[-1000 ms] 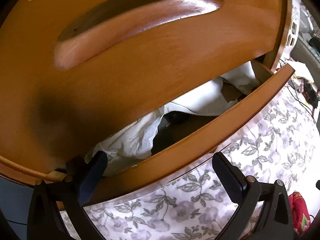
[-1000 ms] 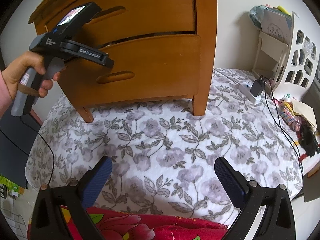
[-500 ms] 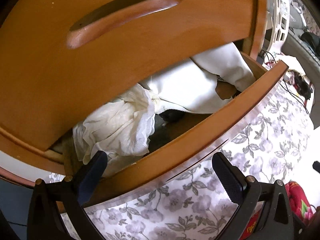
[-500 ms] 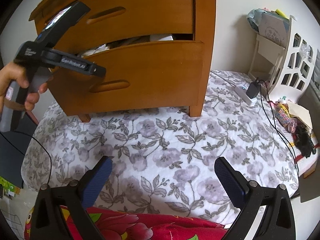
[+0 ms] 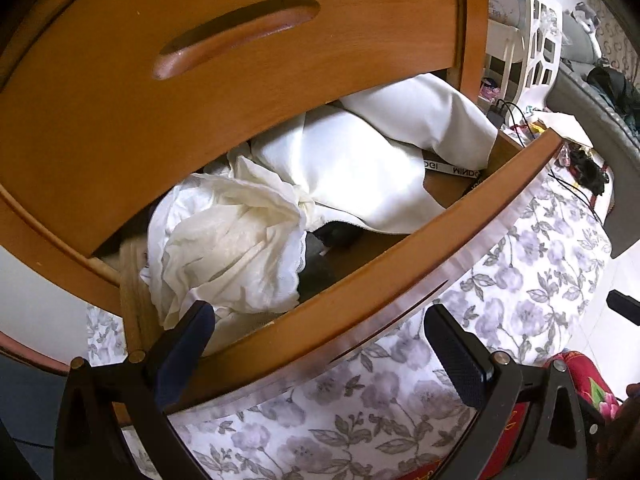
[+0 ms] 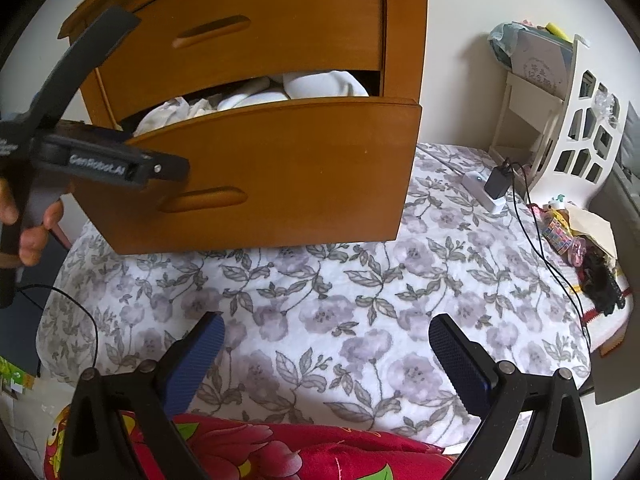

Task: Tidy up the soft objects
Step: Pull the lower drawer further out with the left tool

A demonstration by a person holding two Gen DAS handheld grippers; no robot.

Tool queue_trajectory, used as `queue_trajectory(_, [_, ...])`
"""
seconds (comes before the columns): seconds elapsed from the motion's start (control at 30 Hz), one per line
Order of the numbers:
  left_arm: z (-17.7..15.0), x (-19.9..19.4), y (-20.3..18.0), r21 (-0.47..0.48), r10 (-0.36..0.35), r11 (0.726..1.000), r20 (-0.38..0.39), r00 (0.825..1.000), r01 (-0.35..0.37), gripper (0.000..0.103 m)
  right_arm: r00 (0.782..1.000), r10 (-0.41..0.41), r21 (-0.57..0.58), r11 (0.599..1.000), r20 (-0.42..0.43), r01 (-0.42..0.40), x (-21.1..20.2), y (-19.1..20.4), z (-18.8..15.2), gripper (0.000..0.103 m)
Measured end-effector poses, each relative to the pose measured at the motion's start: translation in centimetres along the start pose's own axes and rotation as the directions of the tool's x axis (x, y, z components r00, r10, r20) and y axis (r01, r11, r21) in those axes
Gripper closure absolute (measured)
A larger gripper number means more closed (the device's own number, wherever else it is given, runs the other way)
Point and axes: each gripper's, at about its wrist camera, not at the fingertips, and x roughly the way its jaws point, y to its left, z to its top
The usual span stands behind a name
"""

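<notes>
A wooden nightstand stands on a flower-print quilt, its lower drawer pulled out and stuffed with pale cloth: a smooth white fabric folded toward the back and a crumpled white garment heaped at the near left corner, spilling up to the drawer's front edge. The left gripper hangs just in front of that edge with its jaws spread wide and empty, one blue pad right by the crumpled heap. The right gripper waits well back over the quilt, likewise wide and holding nothing, above a red floral blanket. I'd worry about the overflow: push the drawer shut now and the bunched cloth could snag under the upper drawer front, or a careless pinch could drag the whole tangle out onto the quilt
</notes>
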Motion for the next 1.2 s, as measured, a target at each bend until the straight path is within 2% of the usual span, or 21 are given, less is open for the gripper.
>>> queue_trajectory(0.1, [0.1, -0.7, -0.1, -0.009, -0.003, 1.000, 0.001, 1.000, 0.003, 0.000, 1.000, -0.005, 0.000, 1.000, 0.002, 0.005, -0.1, 0.0, -0.1, 0.000])
queue_trajectory(0.37, [0.6, -0.6, -0.5, -0.015, -0.043, 0.999, -0.070, 0.997, 0.042, 0.000, 1.000, -0.007, -0.009, 1.000, -0.004, 0.007, -0.1, 0.2, -0.1, 0.000])
queue_trajectory(0.5, [0.5, -0.5, -0.6, 0.017, -0.064, 0.998, -0.067, 0.996, 0.066, 0.000, 1.000, 0.002, 0.008, 1.000, -0.015, -0.002, 0.2, -0.1, -0.1, 0.000])
queue_trajectory(0.7, [0.4, -0.7, -0.3, 0.007, -0.104, 0.994, -0.066, 0.992, 0.105, 0.000, 1.000, -0.003, 0.000, 1.000, -0.010, 0.003, 0.1, 0.1, -0.1, 0.000])
queue_trajectory(1.07, [0.4, -1.0, -1.1, 0.166, -0.117, 0.976, -0.165, 0.979, 0.144, 0.000, 1.000, 0.000, 0.004, 1.000, -0.016, 0.000, 0.1, 0.0, -0.1, 0.000])
queue_trajectory(1.13, [0.8, -0.9, -0.8, 0.141, -0.131, 0.977, -0.185, 0.974, 0.158, 0.000, 1.000, 0.000, 0.004, 1.000, -0.017, 0.000, 0.2, 0.0, -0.1, 0.000])
queue_trajectory(1.2, [1.1, -0.9, -0.2, 0.063, -0.169, 0.982, -0.163, 0.972, 0.181, 0.000, 1.000, 0.001, 0.005, 1.000, -0.017, -0.001, 0.1, 0.0, -0.1, 0.000])
